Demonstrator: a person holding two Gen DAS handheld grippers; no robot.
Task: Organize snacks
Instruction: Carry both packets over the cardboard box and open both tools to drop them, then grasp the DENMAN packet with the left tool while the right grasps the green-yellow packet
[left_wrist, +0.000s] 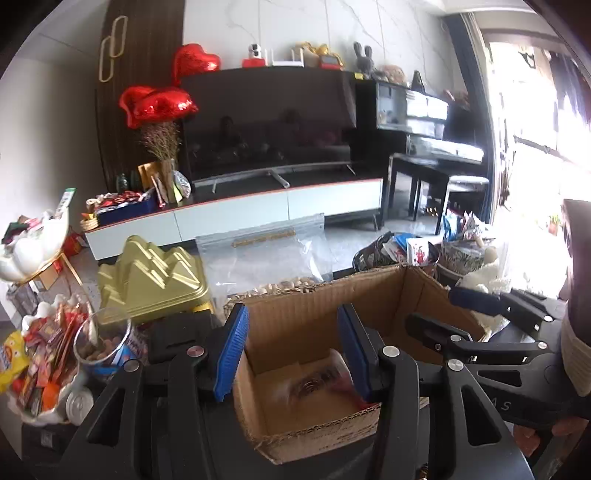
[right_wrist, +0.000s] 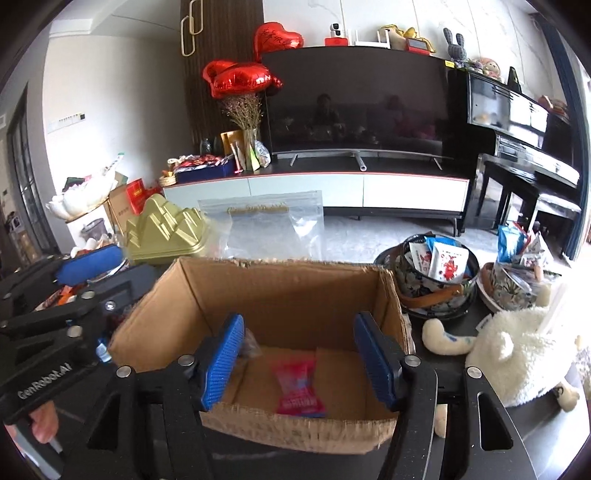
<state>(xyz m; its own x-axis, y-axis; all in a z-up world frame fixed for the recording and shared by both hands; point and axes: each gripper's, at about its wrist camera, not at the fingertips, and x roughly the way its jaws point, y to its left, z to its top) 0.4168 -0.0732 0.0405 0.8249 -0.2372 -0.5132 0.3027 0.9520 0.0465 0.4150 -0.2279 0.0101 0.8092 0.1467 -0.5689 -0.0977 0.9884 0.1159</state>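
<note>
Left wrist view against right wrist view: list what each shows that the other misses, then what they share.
Only the left wrist view shows the glass jar of nuts, the drink can and the heap of bright snack packets at the left.

Only the right wrist view shows the white plush toy and, clearly, the red candy packet on the box floor.

Both show the cardboard box, the gold tin, the clear zip bag, the patterned bowl of sachets, and both open, empty grippers: left, right.
</note>
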